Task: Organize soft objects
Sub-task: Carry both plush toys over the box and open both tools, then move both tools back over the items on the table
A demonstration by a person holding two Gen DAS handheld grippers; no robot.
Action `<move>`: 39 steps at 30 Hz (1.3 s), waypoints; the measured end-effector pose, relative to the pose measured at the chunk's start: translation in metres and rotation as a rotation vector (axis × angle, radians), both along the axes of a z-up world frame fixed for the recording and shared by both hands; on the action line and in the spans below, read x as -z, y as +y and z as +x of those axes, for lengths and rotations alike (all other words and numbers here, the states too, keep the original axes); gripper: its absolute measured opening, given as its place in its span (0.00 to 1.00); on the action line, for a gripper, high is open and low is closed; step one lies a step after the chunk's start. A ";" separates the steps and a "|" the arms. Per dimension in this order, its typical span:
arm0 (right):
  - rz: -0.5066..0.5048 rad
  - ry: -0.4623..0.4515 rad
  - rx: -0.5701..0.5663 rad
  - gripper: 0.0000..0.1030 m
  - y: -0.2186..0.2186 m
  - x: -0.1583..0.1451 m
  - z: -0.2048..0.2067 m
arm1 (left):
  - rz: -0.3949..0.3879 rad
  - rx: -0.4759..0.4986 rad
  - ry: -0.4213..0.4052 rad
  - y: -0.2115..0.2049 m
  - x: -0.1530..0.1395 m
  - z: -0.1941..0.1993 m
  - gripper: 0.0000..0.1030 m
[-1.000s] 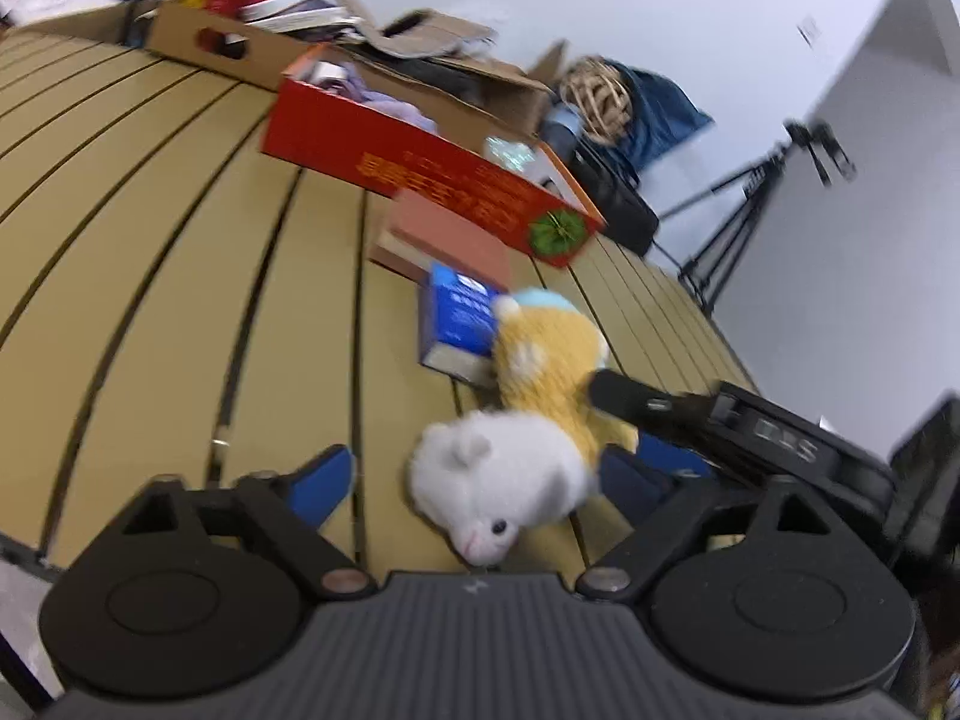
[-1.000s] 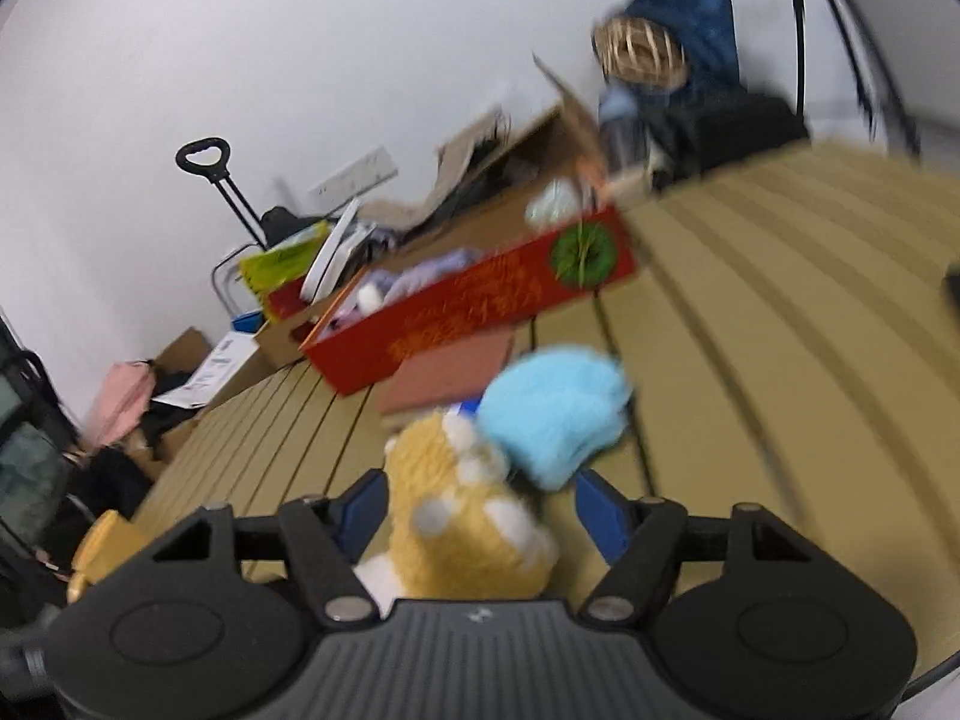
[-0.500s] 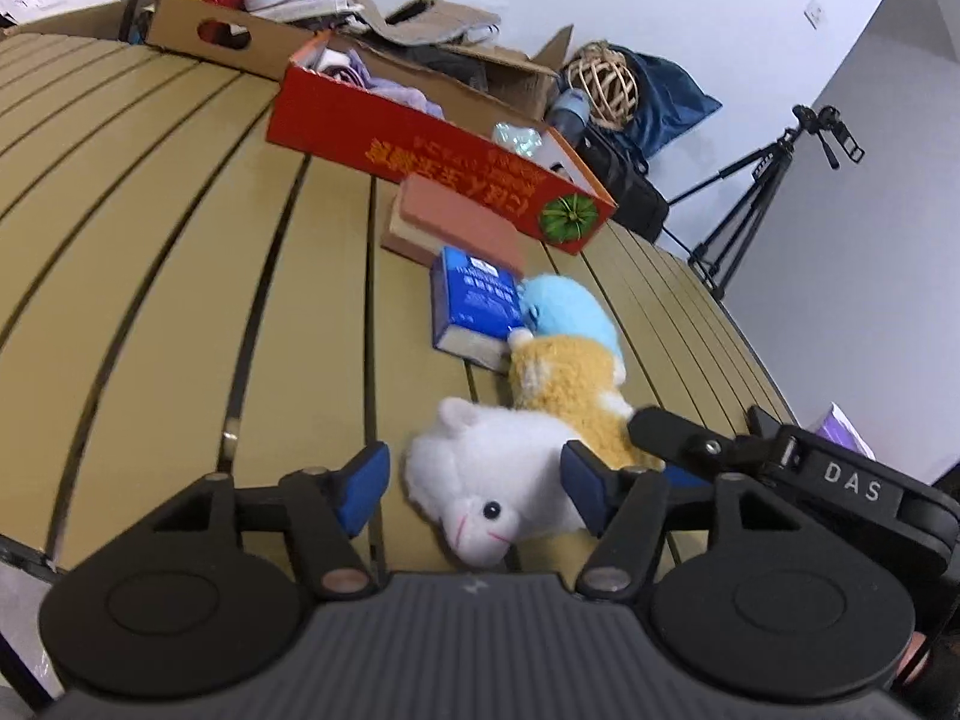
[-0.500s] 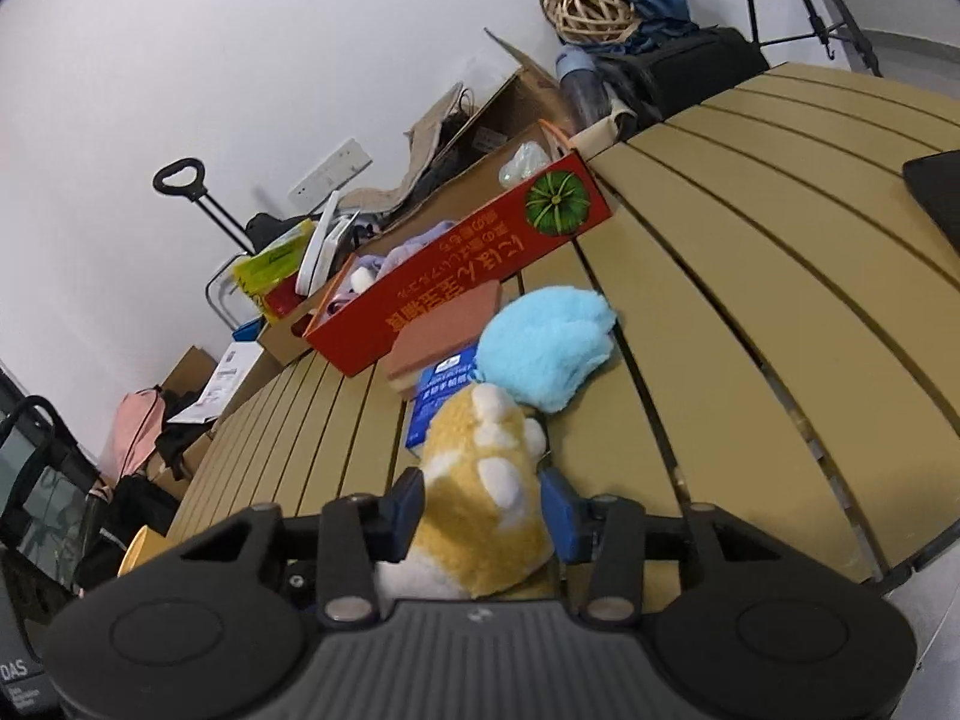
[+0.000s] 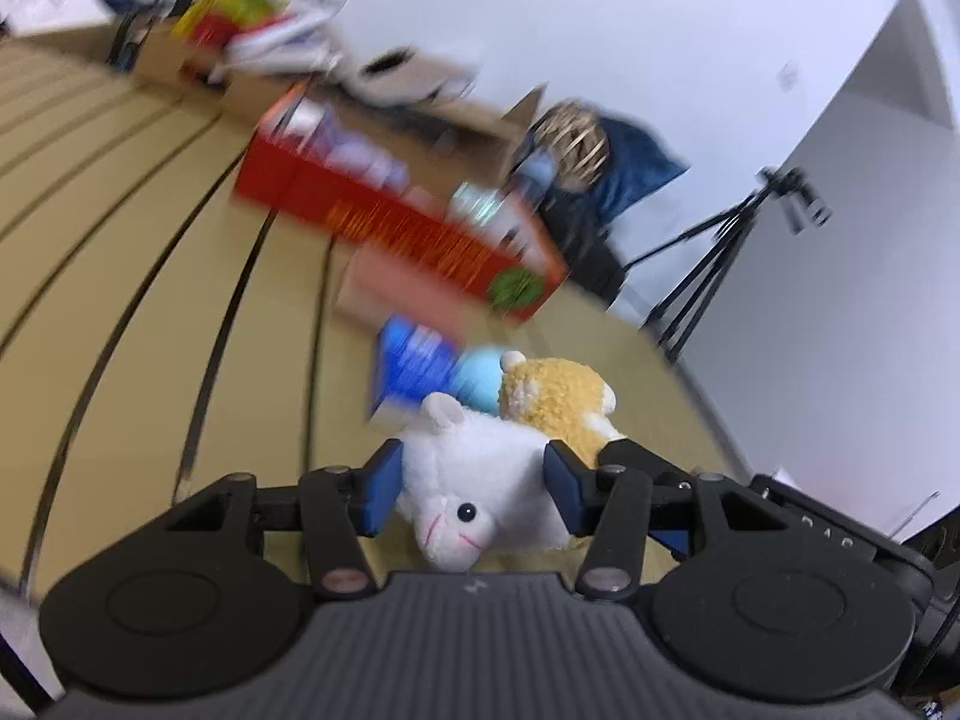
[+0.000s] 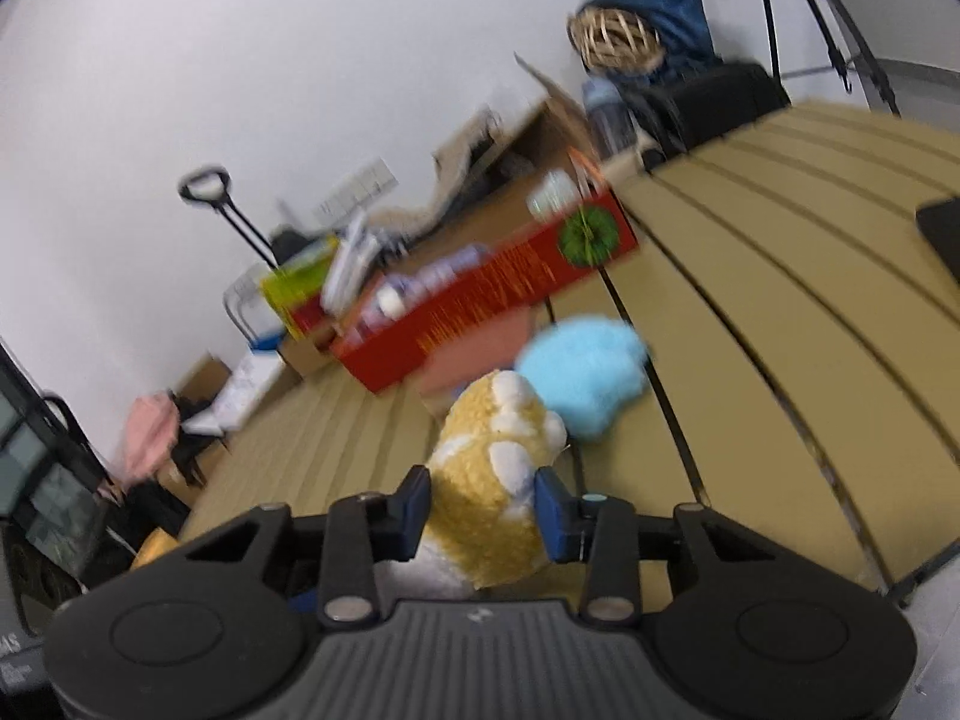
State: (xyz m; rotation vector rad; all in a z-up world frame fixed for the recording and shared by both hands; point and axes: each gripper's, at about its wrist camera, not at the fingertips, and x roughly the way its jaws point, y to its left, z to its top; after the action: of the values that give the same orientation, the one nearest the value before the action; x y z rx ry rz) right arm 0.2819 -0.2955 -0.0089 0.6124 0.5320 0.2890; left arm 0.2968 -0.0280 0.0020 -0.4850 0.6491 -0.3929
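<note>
A white plush lamb [image 5: 474,456] sits between the blue pads of my left gripper [image 5: 474,489]. The jaws are closing and the pads press into its sides. Just behind it to the right is a yellow plush toy [image 5: 558,396]. In the right wrist view that yellow plush toy [image 6: 489,438] is squeezed between the pads of my right gripper [image 6: 482,510], whose jaws are also closing. A light blue plush [image 6: 585,375] lies on the slatted wooden table [image 6: 780,360] just beyond. A long red box [image 5: 408,228] holding soft items stands farther back.
A blue book [image 5: 408,372] and a flat pink box [image 5: 396,288] lie between the toys and the red box. Cardboard boxes and clutter line the table's far edge. A tripod [image 5: 720,258] stands off the right side. A dark flat object [image 6: 942,234] lies at the table's right.
Both pairs of jaws have narrowed onto their toys: the left around the white lamb, the right around the yellow plush. Both grippers have risen a little with the toys.
</note>
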 end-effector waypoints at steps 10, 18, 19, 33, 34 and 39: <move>-0.023 -0.109 -0.012 0.35 -0.042 -0.067 0.192 | 0.034 0.000 -0.132 -0.040 -0.063 0.207 0.50; -0.045 0.055 -0.010 0.35 -0.051 -0.019 0.322 | 0.099 -0.009 -0.039 -0.061 -0.009 0.321 0.49; -0.060 0.072 -0.003 0.35 -0.048 -0.014 0.329 | 0.110 -0.003 -0.025 -0.063 -0.003 0.326 0.49; -0.185 0.135 0.028 0.55 -0.042 -0.017 0.325 | 0.232 0.049 -0.045 -0.061 -0.003 0.315 0.56; -0.188 0.128 0.026 0.55 -0.042 -0.026 0.320 | 0.247 0.036 -0.058 -0.058 -0.013 0.309 0.56; -0.262 0.090 -0.004 0.63 -0.034 -0.079 0.287 | 0.356 -0.105 -0.079 -0.028 -0.070 0.269 0.73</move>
State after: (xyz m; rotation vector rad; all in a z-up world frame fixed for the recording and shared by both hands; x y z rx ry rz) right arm 0.5685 -0.3298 0.0701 0.3716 0.6457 0.1915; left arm 0.5662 -0.0561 0.0725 -0.1624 0.5985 -0.1894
